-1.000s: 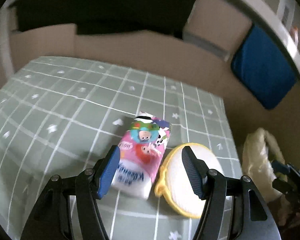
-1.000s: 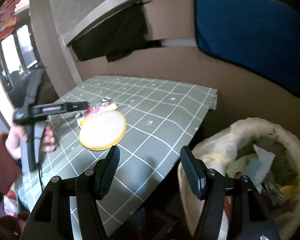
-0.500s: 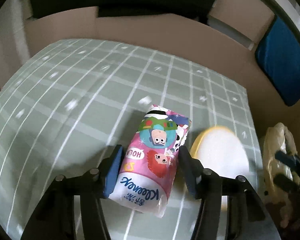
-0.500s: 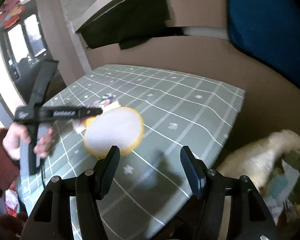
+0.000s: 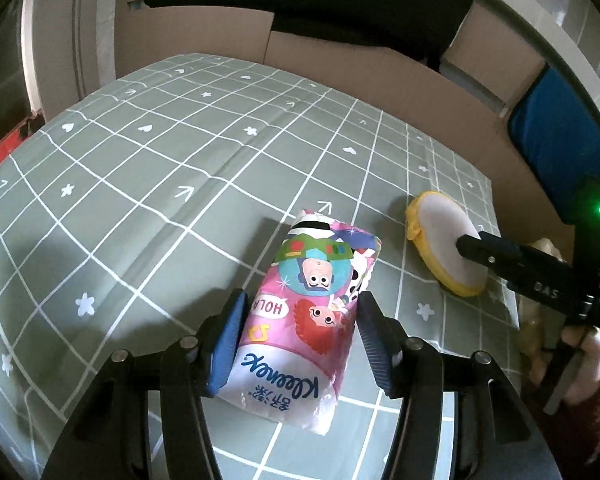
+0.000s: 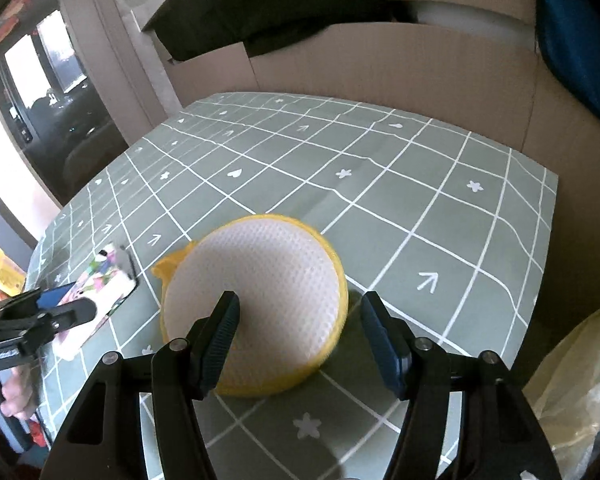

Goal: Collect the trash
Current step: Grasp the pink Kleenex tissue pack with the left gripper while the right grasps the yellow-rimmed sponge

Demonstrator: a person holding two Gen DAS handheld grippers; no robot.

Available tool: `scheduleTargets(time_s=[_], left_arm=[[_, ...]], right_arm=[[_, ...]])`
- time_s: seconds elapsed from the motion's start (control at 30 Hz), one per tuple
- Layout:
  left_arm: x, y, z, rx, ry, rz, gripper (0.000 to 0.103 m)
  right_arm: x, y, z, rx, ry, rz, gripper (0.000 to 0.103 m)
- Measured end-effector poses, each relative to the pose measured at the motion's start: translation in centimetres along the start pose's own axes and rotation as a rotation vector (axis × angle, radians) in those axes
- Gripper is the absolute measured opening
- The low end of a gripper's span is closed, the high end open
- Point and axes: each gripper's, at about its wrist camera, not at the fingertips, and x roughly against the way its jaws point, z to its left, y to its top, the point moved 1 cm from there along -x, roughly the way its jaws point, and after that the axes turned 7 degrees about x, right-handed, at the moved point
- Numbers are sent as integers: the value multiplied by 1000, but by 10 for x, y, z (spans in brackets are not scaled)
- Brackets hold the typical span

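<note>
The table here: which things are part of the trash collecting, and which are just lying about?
Job:
- tissue pack, between the left gripper fingers
- yellow-rimmed round pad, under the right gripper
- trash bag

Lying about:
- checked tablecloth
- cardboard boxes
- blue cushion

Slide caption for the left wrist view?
Left gripper fingers straddle the tissue pack on the checked tablecloth.

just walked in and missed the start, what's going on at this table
A person is clearing a table covered with a green checked cloth, a handheld gripper in each hand. The left gripper has just been closing around a pink Kleenex tissue pack, which sits between its pads. The right gripper hangs open over a round yellow-rimmed white pad, not gripping it. A trash bag waits beside the table's edge.
</note>
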Motion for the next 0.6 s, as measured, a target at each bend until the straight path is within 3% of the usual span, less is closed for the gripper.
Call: scheduleTargets(time_s=[0.43, 0.57, 0.6], left_arm=[[2, -2, -2, -3, 19, -18, 56], [2, -2, -2, -3, 22, -27, 56], [3, -2, -2, -1, 20, -28, 56]], right_arm=[[-4, 3, 3, 20, -15, -7, 61], [-4, 4, 5, 23, 4, -7, 42], [-2, 5, 5, 22, 2, -8, 30]])
